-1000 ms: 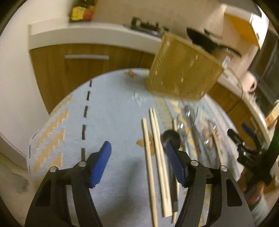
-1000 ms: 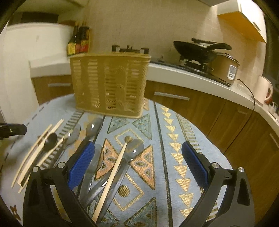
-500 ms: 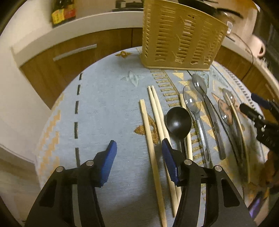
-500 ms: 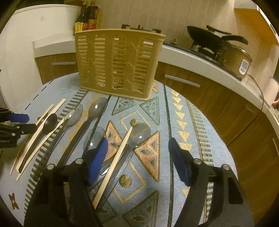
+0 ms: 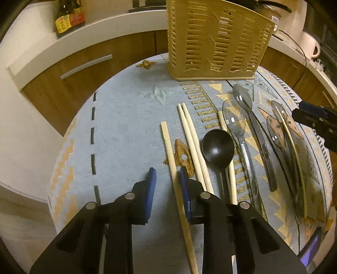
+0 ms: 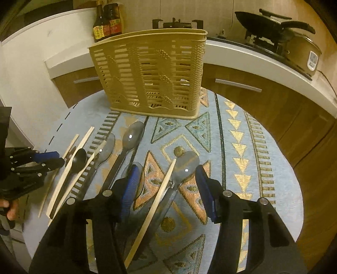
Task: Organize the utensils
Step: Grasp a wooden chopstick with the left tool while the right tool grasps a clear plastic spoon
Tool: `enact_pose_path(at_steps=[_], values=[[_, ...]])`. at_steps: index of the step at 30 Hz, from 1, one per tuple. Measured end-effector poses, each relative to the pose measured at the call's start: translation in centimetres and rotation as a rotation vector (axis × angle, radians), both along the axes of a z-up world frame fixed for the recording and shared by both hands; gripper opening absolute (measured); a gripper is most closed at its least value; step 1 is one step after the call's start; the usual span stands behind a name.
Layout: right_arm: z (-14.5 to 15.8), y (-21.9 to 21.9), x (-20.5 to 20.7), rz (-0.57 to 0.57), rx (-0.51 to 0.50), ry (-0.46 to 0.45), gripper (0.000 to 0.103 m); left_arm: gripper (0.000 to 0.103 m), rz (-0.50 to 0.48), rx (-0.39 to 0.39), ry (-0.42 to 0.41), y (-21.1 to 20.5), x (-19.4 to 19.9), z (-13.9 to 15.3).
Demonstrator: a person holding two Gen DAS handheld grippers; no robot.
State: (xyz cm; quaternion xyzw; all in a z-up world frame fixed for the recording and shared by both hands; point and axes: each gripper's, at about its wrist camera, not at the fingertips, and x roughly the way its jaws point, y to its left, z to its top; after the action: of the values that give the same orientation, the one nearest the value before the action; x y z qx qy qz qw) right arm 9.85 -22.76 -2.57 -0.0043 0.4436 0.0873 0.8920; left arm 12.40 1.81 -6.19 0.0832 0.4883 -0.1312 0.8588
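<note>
Left wrist view: left gripper (image 5: 166, 178) hangs low over the cloth-covered surface (image 5: 126, 118), its jaws closing around the leftmost chopstick (image 5: 171, 156). That chopstick lies between the blue pads, close against the right one; whether the pads already press it cannot be told. To its right lie a chopstick pair (image 5: 192, 139), a black spoon (image 5: 218, 147) and a further chopstick partly under that spoon. Beyond these, two clear spoons (image 5: 234, 124) lie side by side, then more clear spoons with a thin chopstick (image 5: 294, 151) laid across them. Basket (image 5: 214, 40) stands upright at the far edge of the surface. Right gripper (image 5: 313, 117) enters at the right edge.

Right wrist view: right gripper (image 6: 166, 179) is above the surface (image 6: 252, 147), jaws half spread and closing. Between them lie a chopstick (image 6: 160, 194) and a clear spoon (image 6: 185, 166); the pads touch neither. Left pad overlaps another clear spoon. Basket (image 6: 151, 73) stands beyond, with no utensils visible through its slots. At left, black spoon (image 6: 79, 158) and chopsticks lie in a row, with the left gripper (image 6: 51, 160) at the outermost one. Sauce bottles (image 6: 108, 20), a wok (image 6: 271, 23) and a cooker (image 6: 301, 52) sit on the kitchen counter behind.
</note>
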Motion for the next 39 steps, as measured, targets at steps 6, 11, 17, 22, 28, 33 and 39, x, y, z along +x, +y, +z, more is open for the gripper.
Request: enact_pose_path(at_steps=[6, 11, 17, 22, 28, 33, 39], values=[[0.0, -0.2, 1.2, 0.015, 0.037, 0.055, 0.052, 0.023, -0.004, 0.030, 0.001, -1.0, 1.0, 0.2], [0.3, 0.0, 2.4, 0.028, 0.063, 0.096, 0.052, 0.006, -0.001, 0.014, -0.004, -0.7, 1.2, 0.2], [0.4, 0.1, 4.5, 0.028, 0.135, 0.154, 0.052, 0.005, 0.008, -0.124, 0.029, 1.5, 1.6, 0.4], [0.3, 1.1, 6.6, 0.036, 0.157, 0.207, 0.046, 0.005, 0.020, -0.113, 0.042, 1.6, 1.9, 0.4], [-0.9, 2.7, 10.0, 0.029, 0.175, 0.327, 0.039, 0.018, -0.009, -0.061, 0.061, 0.5, 3.1, 0.3], [-2.2, 4.3, 11.9, 0.004, 0.176, 0.395, 0.038, 0.018, -0.039, 0.036, 0.064, -0.9, 3.6, 0.4], [-2.9, 7.3, 12.9, -0.018, 0.081, 0.385, 0.038, 0.018, -0.054, 0.040, 0.061, -0.8, 3.4, 0.5]])
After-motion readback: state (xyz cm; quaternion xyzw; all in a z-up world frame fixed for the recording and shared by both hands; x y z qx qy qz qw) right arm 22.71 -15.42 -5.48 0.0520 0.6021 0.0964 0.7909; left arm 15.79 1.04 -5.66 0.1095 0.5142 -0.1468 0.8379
